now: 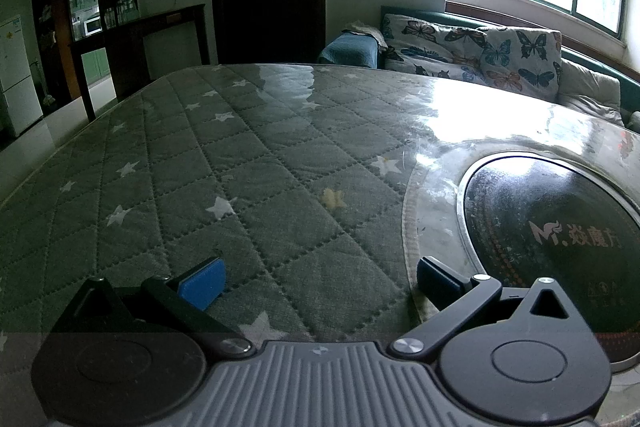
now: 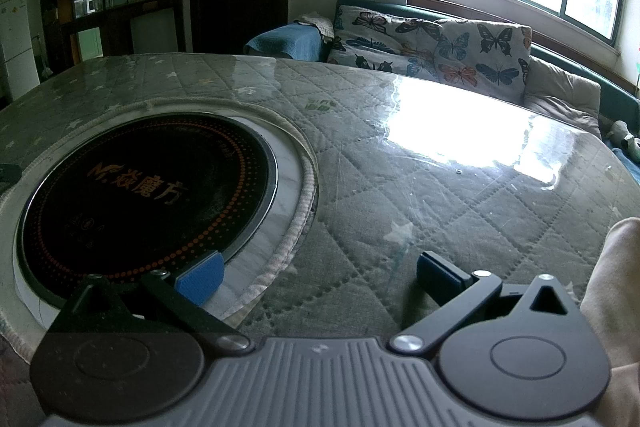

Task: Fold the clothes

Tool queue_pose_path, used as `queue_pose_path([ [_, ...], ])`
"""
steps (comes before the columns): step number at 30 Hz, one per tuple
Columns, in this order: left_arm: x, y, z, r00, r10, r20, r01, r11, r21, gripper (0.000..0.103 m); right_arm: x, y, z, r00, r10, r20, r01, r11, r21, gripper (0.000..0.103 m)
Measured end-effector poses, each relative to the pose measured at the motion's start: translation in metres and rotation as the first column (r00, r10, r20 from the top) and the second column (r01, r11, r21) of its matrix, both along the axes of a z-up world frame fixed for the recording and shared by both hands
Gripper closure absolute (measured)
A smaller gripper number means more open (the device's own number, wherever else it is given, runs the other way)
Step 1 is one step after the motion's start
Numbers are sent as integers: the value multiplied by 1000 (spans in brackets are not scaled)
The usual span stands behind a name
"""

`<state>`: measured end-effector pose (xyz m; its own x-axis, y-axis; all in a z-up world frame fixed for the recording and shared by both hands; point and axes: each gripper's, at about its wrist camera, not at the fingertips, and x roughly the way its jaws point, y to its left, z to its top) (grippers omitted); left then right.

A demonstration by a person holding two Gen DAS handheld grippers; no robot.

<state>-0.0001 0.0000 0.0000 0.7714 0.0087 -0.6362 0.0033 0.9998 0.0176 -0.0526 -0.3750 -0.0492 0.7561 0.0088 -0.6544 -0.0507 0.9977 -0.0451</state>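
left gripper (image 1: 320,277) jaws wide apart, nothing held, over quilted star cover (image 1: 240,167); round black cooktop (image 1: 560,227) set in the table to its right. right gripper (image 2: 320,273) also spread wide, holding nothing; beige cloth (image 2: 616,287) at far right edge, just beside it, can't tell if garment

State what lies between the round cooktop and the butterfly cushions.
Only bare quilted cover under glare lies between the cooktop and the cushions; nothing rests there. The right wrist view shows it best.
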Motion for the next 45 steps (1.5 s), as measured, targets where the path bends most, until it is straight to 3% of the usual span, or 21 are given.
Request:
queue_pose_path([
  [23,-10,-15,3,1000,3,-12,-3,1000,7,0,-9,1,4,1000,6,-3,-6,1000,-6,0],
  [28,-22,-32,10,999,-50,-19,50,999,5,0,-30,1,13,999,17,33,-16,1000,-27,0],
  [37,-47,-72,21,988,-147,-51,146,989,-31,0,-72,-15,24,999,-5,32,5,1000,18,0],
  [45,-67,-118,30,952,-299,-65,296,954,-40,0,-122,-35,37,998,-43,46,43,999,3,0],
])
